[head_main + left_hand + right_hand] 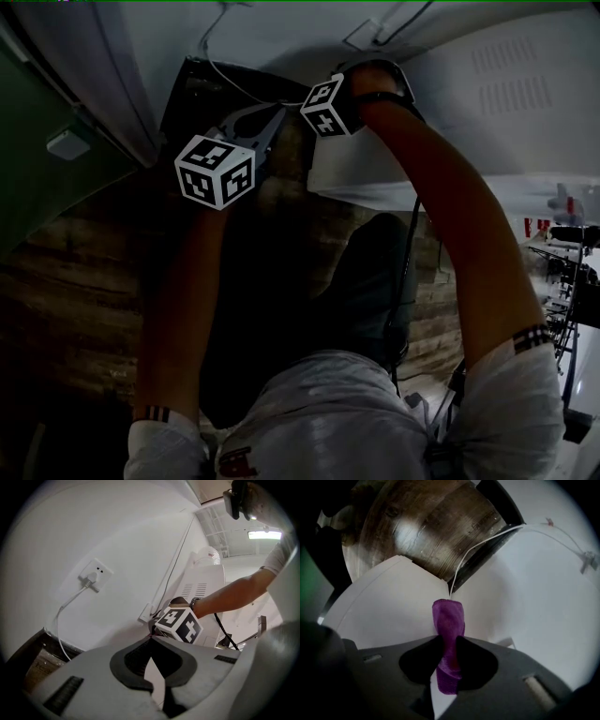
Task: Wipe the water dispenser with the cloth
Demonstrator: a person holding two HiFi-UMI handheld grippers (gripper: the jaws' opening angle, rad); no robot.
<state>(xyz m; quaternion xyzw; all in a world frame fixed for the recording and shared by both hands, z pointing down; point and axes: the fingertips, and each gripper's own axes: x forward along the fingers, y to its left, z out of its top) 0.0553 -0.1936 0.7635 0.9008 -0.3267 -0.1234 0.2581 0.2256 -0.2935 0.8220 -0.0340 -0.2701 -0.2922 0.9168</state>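
Note:
The white water dispenser (469,103) stands against the wall at the right of the head view. My right gripper (449,641) is shut on a purple cloth (449,618), whose folded end touches the dispenser's white side (389,606) near its back corner. In the head view only that gripper's marker cube (328,105) shows, at the dispenser's upper left edge. My left gripper (151,639) hangs shut and empty just left of it, facing the wall, and it also appears in the head view as left gripper (270,120).
A wall socket (97,575) holds a plug, and a white cable (487,538) runs down behind the dispenser. Dark wooden floor (84,291) lies below. A dark skirting strip (202,89) lines the wall. Metal racks (567,272) stand at the far right.

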